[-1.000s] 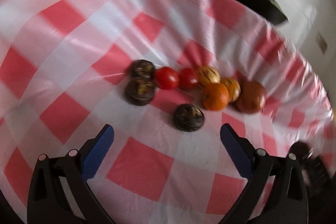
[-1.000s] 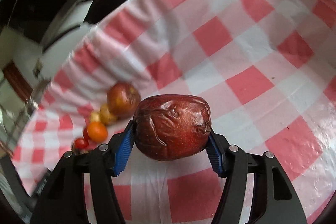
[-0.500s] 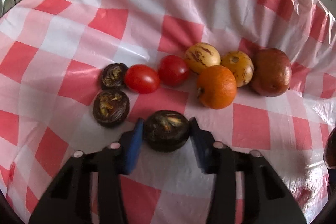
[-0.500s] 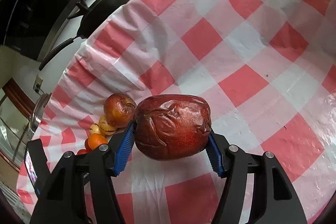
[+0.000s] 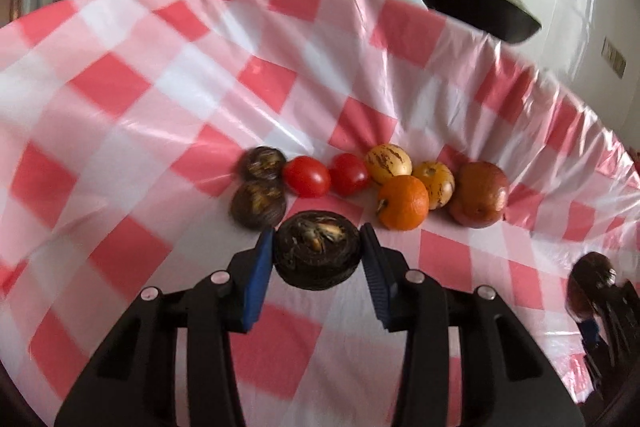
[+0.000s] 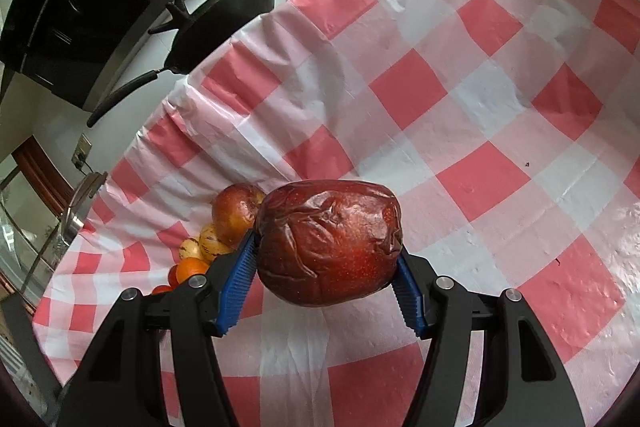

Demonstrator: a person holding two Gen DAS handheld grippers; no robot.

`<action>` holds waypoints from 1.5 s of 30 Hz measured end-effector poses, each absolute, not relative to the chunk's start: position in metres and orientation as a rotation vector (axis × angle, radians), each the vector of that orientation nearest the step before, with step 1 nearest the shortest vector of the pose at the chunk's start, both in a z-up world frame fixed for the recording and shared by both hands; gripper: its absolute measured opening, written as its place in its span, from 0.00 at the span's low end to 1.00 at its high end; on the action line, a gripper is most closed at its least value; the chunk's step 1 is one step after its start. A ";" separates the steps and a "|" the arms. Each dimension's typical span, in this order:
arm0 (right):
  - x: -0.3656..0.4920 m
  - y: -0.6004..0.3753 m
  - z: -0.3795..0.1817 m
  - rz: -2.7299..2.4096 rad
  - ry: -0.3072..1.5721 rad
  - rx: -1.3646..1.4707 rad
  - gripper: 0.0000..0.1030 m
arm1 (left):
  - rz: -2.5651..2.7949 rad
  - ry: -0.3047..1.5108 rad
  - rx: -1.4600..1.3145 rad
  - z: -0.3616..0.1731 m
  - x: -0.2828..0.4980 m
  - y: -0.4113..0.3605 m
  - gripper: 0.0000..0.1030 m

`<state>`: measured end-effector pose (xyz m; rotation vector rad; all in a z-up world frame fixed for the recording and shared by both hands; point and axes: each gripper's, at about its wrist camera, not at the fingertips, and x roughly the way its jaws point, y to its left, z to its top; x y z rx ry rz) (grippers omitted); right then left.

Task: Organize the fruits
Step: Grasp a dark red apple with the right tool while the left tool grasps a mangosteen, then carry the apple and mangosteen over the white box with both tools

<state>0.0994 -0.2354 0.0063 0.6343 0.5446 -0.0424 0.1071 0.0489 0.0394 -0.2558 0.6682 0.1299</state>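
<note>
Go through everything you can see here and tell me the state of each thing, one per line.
Left gripper: shut on dark fruit.
Right gripper: shut on wrinkled red apple.
Two tomatoes: lying on tablecloth.
Orange: resting beside speckled fruits.
Pan: beyond the table.

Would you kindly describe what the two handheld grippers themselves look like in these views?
Both look alike. The left gripper and the right gripper each have two matte black plastic fingers with triangular cut-outs and round silver pins at the joints. The jaws carry blue pads, visibly ribbed on the right one. No cables, markings, hands or sleeves appear in either view.
</note>
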 end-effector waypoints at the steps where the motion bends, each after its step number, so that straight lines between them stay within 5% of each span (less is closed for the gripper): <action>1: 0.099 -0.235 0.007 -0.039 0.541 0.635 0.60 | 0.132 0.658 -0.269 0.042 0.097 0.047 0.42; 11: 0.077 -0.238 0.009 0.143 0.544 0.694 0.60 | 0.162 0.554 -0.449 0.039 -0.040 0.087 0.42; 21: -0.040 -0.197 0.026 0.303 0.603 0.662 0.60 | 0.193 0.537 -0.366 0.045 -0.173 0.133 0.42; 34: -0.194 -0.041 0.069 0.759 0.585 0.188 0.60 | 0.310 0.507 -0.293 0.041 -0.285 0.197 0.42; 45: -0.288 0.056 0.045 1.074 0.623 -0.138 0.60 | 0.489 0.626 -0.414 -0.021 -0.360 0.272 0.42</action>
